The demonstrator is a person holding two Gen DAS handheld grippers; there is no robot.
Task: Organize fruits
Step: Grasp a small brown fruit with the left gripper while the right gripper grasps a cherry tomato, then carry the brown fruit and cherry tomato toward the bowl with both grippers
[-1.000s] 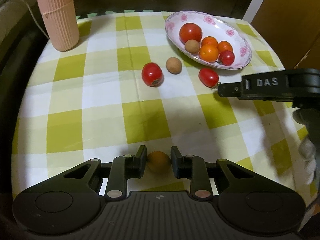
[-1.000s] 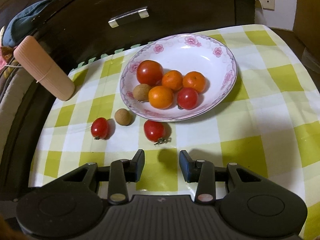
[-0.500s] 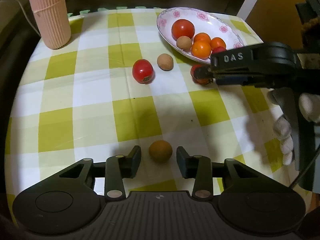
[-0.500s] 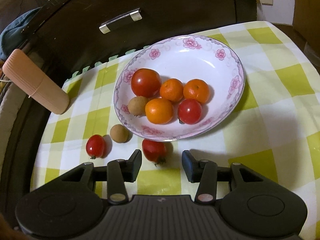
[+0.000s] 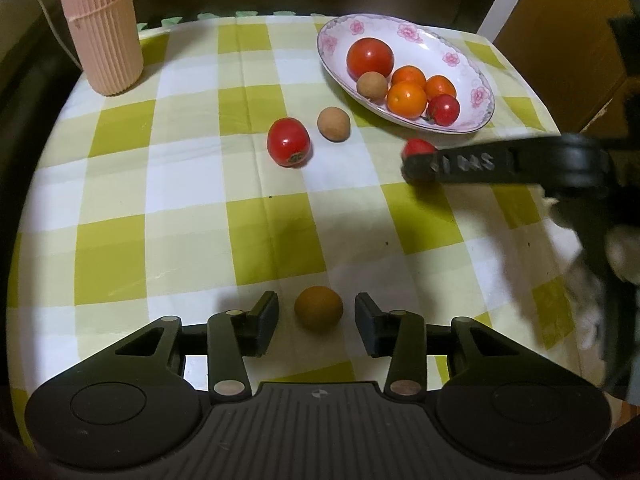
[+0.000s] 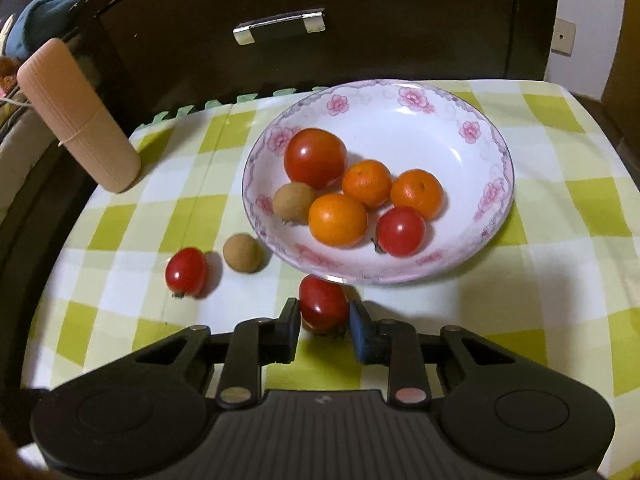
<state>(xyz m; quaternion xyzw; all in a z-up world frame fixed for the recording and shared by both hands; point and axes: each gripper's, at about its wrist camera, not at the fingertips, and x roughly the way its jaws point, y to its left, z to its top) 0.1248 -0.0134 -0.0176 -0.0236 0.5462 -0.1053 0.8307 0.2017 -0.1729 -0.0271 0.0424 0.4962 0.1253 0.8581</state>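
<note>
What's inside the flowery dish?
The flowery dish holds a big tomato, a small red tomato, three small oranges and one brown longan. Anything tucked beneath that pile is covered, so I cannot tell.

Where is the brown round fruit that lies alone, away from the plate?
In the left wrist view, the brown fruit sits on the checked cloth between the open fingers of the left gripper, well short of the flowered plate.
</note>
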